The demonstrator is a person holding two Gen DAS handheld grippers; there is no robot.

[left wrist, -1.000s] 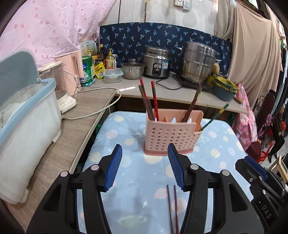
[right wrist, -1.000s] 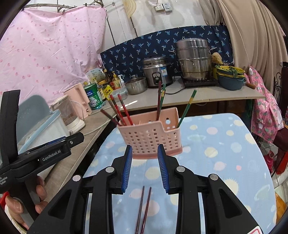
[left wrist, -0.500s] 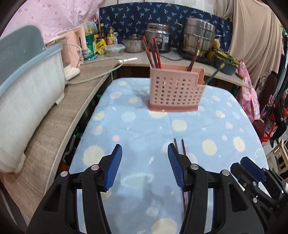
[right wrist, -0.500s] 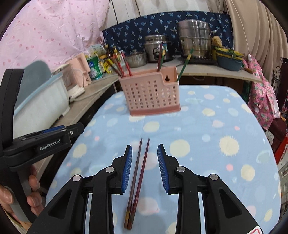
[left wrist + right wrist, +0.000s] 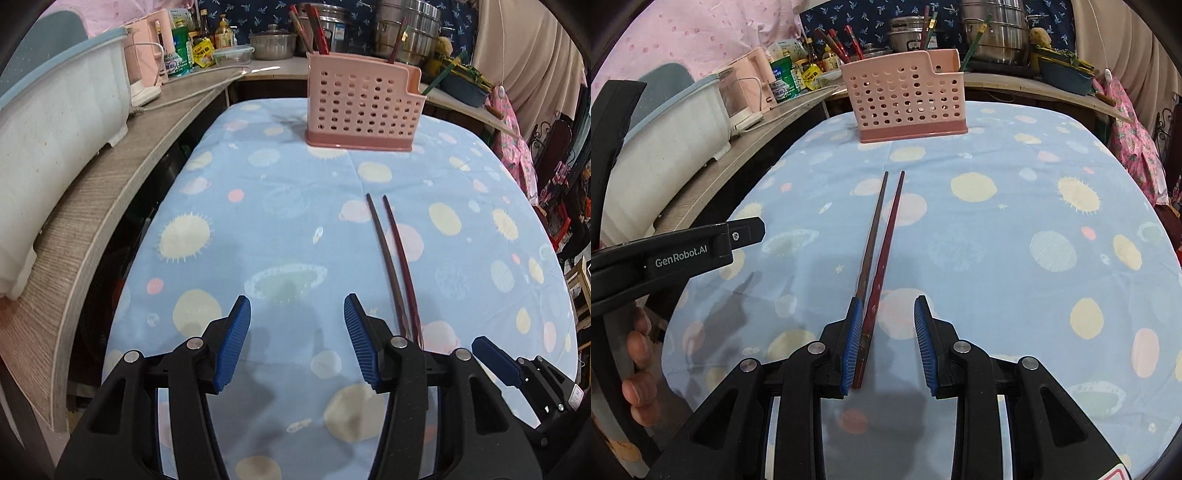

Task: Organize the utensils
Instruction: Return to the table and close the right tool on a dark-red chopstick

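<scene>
Both grippers dropped toward the table: right gripper [image 5: 884, 338] now straddles the chopsticks [image 5: 877, 258], left gripper [image 5: 297, 341] just left of them.

Both wrist views close above tablecloth [image 5: 280, 192], angled down, probably side by side; share chopsticks [image 5: 875, 258], pink caddy [image 5: 362, 107].

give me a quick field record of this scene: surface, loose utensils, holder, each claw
surface: table under a light blue cloth with pastel dots and suns
loose utensils: two dark red chopsticks lying side by side on the cloth, tips toward the holder
holder: pink perforated plastic utensil basket, upright at the far end, chopsticks already standing in it
right claw: open, low over the thick ends of the pair, not gripping
left claw: open, empty, to the left of the pair
</scene>
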